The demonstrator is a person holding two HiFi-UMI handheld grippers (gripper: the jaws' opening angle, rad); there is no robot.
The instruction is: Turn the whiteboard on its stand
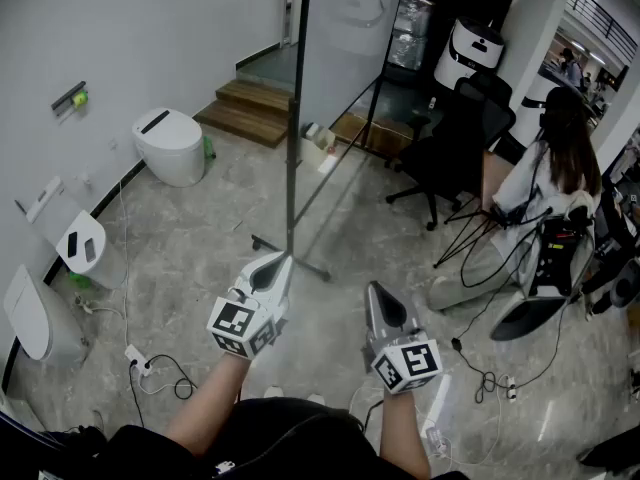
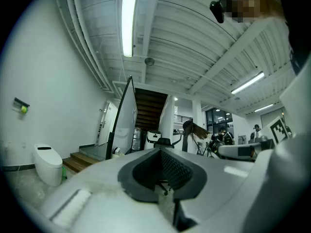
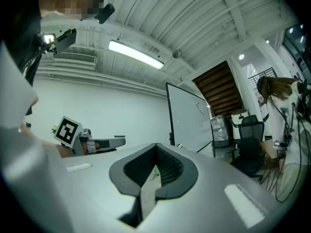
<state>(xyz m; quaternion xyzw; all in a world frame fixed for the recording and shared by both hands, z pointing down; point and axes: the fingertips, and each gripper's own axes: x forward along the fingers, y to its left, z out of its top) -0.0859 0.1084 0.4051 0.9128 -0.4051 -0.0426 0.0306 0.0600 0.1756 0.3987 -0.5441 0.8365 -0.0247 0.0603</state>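
Observation:
The whiteboard (image 1: 350,28) stands upright on its black-framed stand (image 1: 293,168), seen almost edge-on from above, and its foot (image 1: 305,260) rests on the grey floor. My left gripper (image 1: 278,260) is shut and empty, its tips close to the stand's foot and pointing at the post. My right gripper (image 1: 373,290) is shut too, with nothing in it, a little right of the foot. In the left gripper view the whiteboard (image 2: 125,115) rises ahead beyond the closed left gripper (image 2: 160,149). The right gripper view shows the whiteboard (image 3: 189,115) past the closed right gripper (image 3: 156,145).
Three white toilets (image 1: 168,146) (image 1: 82,240) (image 1: 30,313) line the left wall. Wooden steps (image 1: 250,103) lie behind the board. A black office chair (image 1: 450,138) and a seated person (image 1: 545,188) are at the right, with cables (image 1: 480,368) and a power strip (image 1: 135,356) on the floor.

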